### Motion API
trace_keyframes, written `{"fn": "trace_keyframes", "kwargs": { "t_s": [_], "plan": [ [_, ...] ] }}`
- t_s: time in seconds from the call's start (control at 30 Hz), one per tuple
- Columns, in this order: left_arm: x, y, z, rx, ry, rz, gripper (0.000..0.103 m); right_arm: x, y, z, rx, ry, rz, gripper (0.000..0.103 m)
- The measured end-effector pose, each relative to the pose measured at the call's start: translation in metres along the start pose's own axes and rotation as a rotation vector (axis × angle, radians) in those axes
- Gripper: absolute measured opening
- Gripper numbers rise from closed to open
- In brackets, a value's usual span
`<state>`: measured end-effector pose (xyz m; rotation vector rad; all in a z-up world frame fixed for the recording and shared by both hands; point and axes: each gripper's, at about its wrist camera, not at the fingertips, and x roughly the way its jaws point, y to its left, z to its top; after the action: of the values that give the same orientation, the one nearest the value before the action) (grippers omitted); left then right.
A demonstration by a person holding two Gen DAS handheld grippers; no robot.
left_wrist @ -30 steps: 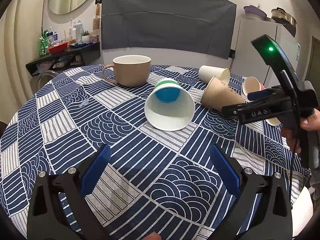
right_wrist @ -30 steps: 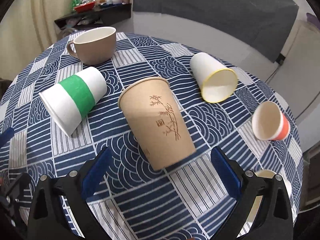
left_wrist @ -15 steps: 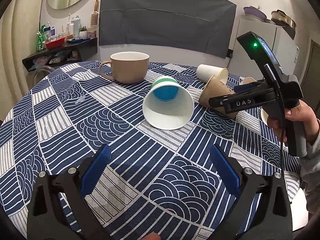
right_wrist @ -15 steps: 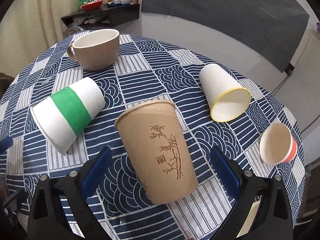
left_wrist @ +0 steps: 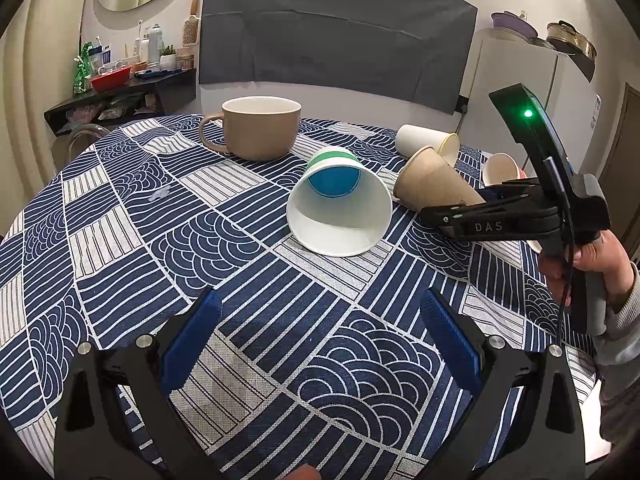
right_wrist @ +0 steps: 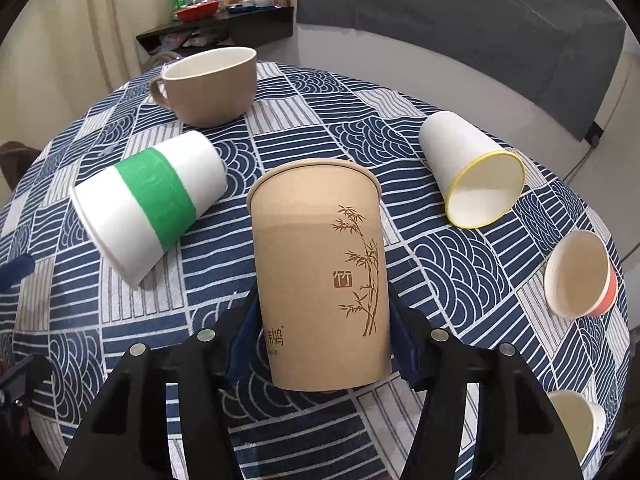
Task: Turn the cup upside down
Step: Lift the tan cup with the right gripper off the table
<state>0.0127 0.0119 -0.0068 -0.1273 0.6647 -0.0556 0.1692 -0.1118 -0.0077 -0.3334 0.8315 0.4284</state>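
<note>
A brown paper cup with a bamboo print (right_wrist: 320, 272) lies on its side on the patterned tablecloth, rim pointing away from the right wrist camera. My right gripper (right_wrist: 322, 336) is shut on the brown cup near its base, one blue pad on each side. In the left wrist view the brown cup (left_wrist: 432, 184) sits at the right with the right gripper (left_wrist: 496, 222) around it. My left gripper (left_wrist: 320, 340) is open and empty over the near tablecloth.
A white cup with a green band (right_wrist: 148, 204) (left_wrist: 340, 208) lies on its side. A tan mug (right_wrist: 212, 84) (left_wrist: 260, 128) stands upright behind. A yellow-rimmed white cup (right_wrist: 472, 168) and an orange-based cup (right_wrist: 580, 276) lie at the right. Another white cup (right_wrist: 576, 424) shows at the lower right.
My right gripper has moved forward around the brown cup and closed on it. The left gripper has stayed open and nearly still.
</note>
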Motion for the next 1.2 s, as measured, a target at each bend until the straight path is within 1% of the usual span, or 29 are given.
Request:
{"fn": "trace_keyframes", "kwargs": {
  "t_s": [0.2,0.5,0.83,1.03,1.07,1.13,1.17,1.2],
  "plan": [
    [0.001,0.002,0.0,-0.012,0.007,0.0,0.097,-0.014,0.014,-0.015,-0.029,-0.003,0.018,0.054],
    [-0.002,-0.002,-0.002,0.007,-0.011,0.022,0.097,-0.04,0.028,-0.052,-0.029,-0.042,0.037,0.054],
    [-0.004,-0.005,-0.004,0.022,-0.012,0.033,0.097,-0.065,0.034,-0.086,-0.023,-0.057,0.018,0.054],
    [-0.006,-0.006,-0.003,0.029,-0.019,0.043,0.097,-0.073,0.034,-0.1,-0.007,-0.072,0.017,0.055],
    [-0.005,-0.007,-0.004,0.033,-0.017,0.044,0.097,-0.074,0.034,-0.101,-0.003,-0.074,0.016,0.056],
    [-0.004,-0.008,-0.004,0.042,-0.009,0.047,0.097,-0.076,0.033,-0.103,0.01,-0.084,0.021,0.068],
    [-0.003,-0.009,-0.003,0.044,-0.004,0.049,0.097,-0.078,0.032,-0.104,0.015,-0.095,0.024,0.078],
    [-0.002,-0.009,-0.003,0.046,0.0,0.052,0.097,-0.081,0.031,-0.106,0.018,-0.108,0.026,0.085]
  ]
}}
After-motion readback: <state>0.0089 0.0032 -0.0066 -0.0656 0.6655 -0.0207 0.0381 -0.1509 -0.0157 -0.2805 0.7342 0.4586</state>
